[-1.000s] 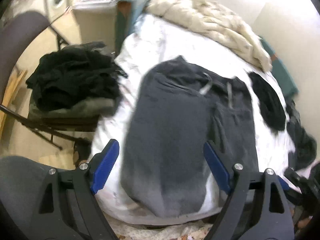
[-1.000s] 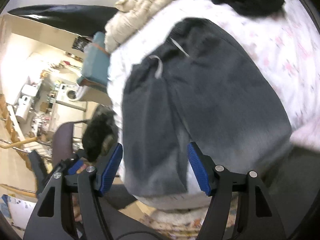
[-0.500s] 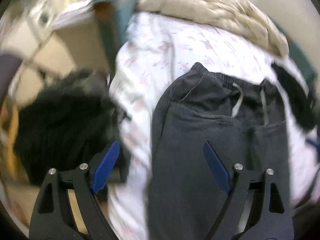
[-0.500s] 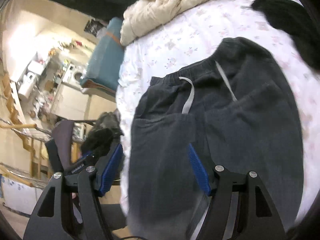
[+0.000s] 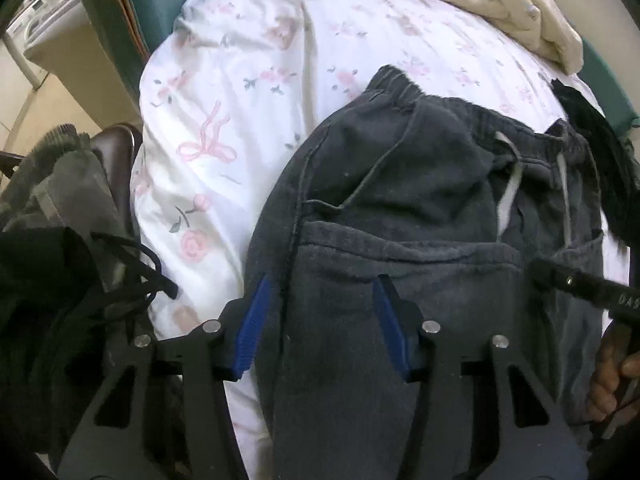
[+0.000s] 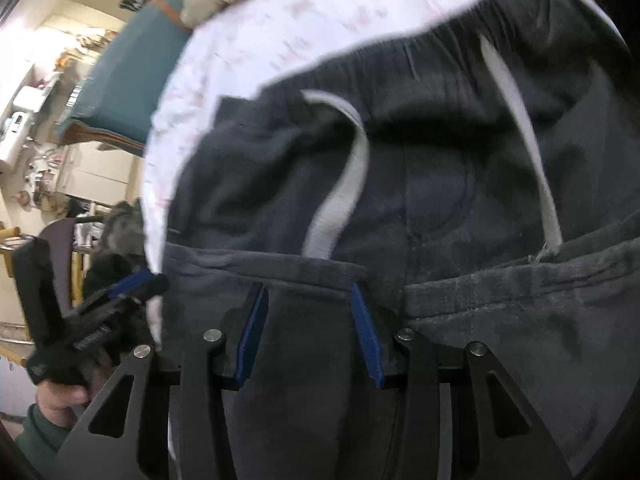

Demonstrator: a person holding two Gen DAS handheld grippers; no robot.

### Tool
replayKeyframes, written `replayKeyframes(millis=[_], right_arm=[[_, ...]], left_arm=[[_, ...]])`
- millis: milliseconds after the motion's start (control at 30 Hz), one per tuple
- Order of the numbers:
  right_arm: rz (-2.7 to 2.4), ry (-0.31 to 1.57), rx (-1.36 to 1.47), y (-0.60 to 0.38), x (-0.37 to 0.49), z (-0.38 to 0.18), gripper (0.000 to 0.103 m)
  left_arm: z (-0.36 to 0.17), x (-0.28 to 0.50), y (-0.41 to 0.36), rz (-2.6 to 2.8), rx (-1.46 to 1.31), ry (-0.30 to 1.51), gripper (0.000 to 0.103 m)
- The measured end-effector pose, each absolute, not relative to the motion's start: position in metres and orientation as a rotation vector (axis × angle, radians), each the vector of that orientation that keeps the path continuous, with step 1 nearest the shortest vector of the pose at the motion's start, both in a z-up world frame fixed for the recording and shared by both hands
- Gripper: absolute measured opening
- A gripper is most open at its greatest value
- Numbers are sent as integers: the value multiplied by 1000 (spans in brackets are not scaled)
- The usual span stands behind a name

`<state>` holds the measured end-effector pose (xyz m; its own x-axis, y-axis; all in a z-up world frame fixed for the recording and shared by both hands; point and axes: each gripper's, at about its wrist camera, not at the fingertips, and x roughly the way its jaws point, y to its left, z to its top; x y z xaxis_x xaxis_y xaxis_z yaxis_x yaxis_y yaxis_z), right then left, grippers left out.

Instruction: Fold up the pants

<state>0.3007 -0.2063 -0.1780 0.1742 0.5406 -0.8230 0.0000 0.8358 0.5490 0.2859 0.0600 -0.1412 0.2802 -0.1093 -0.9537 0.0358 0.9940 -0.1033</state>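
Dark grey sweatpants [image 5: 400, 208] lie on a white floral sheet [image 5: 240, 100], waistband and pale drawstrings [image 6: 340, 184] at the far end, the legs folded back up over the seat. My left gripper [image 5: 322, 284] points steeply down at the folded edge near the pants' left side; its jaws are closing with grey cloth between the blue pads, not visibly pinched. My right gripper [image 6: 309, 288] stands at the same folded edge below the drawstring, jaws also closing over cloth. Each gripper shows at the edge of the other's view, held by a hand [image 5: 612, 380].
A cream quilt [image 5: 480, 4] is bunched at the far end of the bed. A black garment [image 5: 600, 152] lies right of the waistband. Left of the bed, a chair holds a pile of dark clothes [image 5: 52, 288]. A teal panel [image 5: 132, 28] stands beyond.
Both grippers came down and forward over the pants, from the near end to the folded edge by the seat. Both pairs of jaws have narrowed.
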Motion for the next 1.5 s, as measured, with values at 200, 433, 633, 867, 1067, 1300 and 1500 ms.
replayKeyframes(millis=[200, 433, 633, 867, 1067, 1300, 1500], right_arm=[[393, 1401, 494, -206, 297, -198, 43], [401, 1334, 435, -210, 290, -178, 5], [478, 1161, 473, -218, 279, -125, 2], [485, 1031, 476, -219, 299, -79, 1], [368, 1069, 388, -216, 356, -104, 1], [258, 1195, 289, -218, 398, -159, 1], [243, 1235, 420, -231, 400, -170, 16]], left_arm=[[-152, 285, 55, -95, 16, 1287, 6], [-120, 272, 54, -112, 17, 1189, 2], [-89, 266, 71, -94, -71, 1094, 1], [-54, 301, 58, -83, -1, 951, 1], [-87, 375, 31, -87, 104, 976, 1], [-145, 415, 9, -62, 187, 1081, 2], [-148, 417, 22, -51, 122, 1140, 26]])
